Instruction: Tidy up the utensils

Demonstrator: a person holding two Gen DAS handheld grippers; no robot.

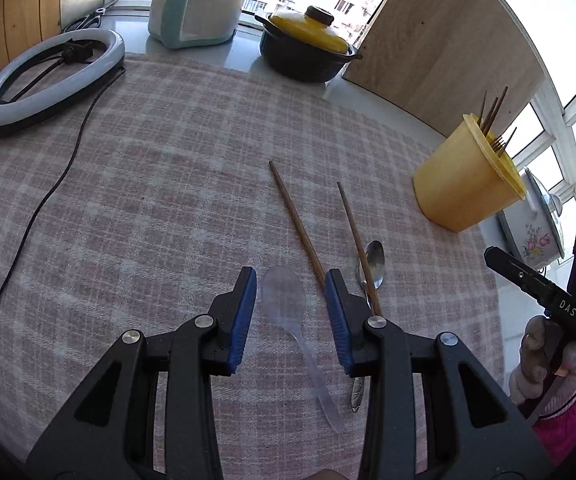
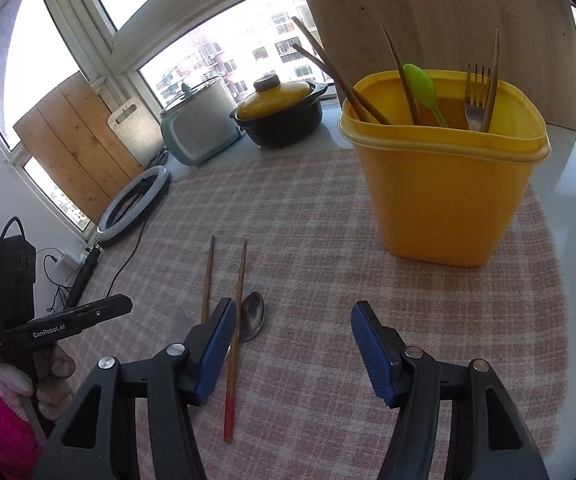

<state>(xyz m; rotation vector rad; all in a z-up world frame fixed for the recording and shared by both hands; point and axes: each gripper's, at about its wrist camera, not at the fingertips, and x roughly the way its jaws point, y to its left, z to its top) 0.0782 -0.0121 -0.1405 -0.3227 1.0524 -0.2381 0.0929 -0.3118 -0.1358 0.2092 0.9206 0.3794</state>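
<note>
Utensils are lying loose on the pink checked tablecloth. I am seeing the tall yellow plastic holder standing on it, holding chopsticks, a green plastic spoon and a metal fork. I am hovering my left gripper, jaws wide, over the clear plastic spoon; two wooden chopsticks and a steel spoon are lying just beside. I am holding my right gripper wide, empty.

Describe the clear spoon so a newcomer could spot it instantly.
Start at the yellow bin on the plaid cloth, then look to the loose utensils nearer the camera. The clear spoon lies leftmost, beside two chopsticks and a metal spoon; it alone is see-through plastic.
</note>
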